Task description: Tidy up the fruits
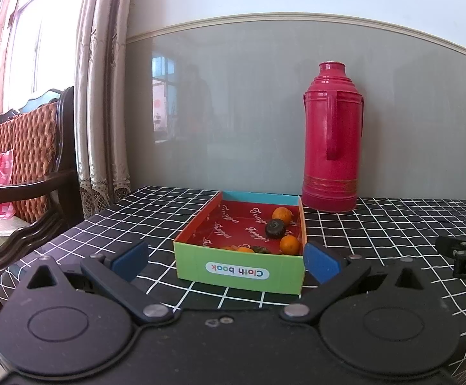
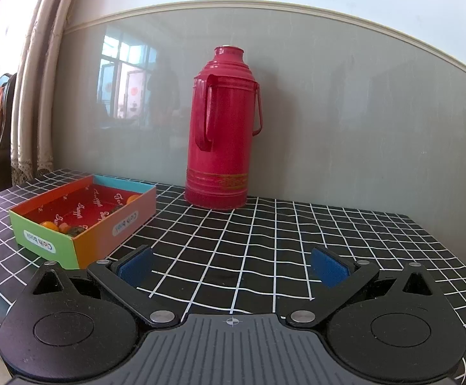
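A colourful open box marked "Cloth book" stands on the checked tablecloth. In it lie two oranges, a dark round fruit and more fruit pieces by the near wall. My left gripper is open and empty, its blue pads on either side of the box's near wall. In the right wrist view the box is at the left. My right gripper is open and empty above bare cloth.
A tall red thermos stands behind the box by the wall; it also shows in the right wrist view. A wooden chair and curtain are left of the table. The other gripper's tip shows at the right edge.
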Tool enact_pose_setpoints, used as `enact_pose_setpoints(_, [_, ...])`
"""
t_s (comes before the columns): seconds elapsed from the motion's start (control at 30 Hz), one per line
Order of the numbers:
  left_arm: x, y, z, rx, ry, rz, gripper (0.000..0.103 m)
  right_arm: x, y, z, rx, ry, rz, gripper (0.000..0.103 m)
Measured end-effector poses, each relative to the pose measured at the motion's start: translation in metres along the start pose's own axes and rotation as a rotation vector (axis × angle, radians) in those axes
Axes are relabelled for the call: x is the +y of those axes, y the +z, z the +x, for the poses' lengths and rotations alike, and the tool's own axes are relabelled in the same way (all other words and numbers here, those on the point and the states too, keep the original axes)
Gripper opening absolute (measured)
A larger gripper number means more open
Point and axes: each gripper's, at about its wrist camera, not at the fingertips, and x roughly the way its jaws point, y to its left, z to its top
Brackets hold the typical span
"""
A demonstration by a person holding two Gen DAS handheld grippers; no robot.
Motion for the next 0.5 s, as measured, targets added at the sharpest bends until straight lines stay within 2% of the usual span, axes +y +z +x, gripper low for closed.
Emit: enact_pose_setpoints(0.5, [-0.0005, 0.0001, -0.0038, -0.025, 0.014, 0.007, 0.097, -0.0010, 0.0002, 0.0002, 0.000, -0.002, 0.008, 0.103])
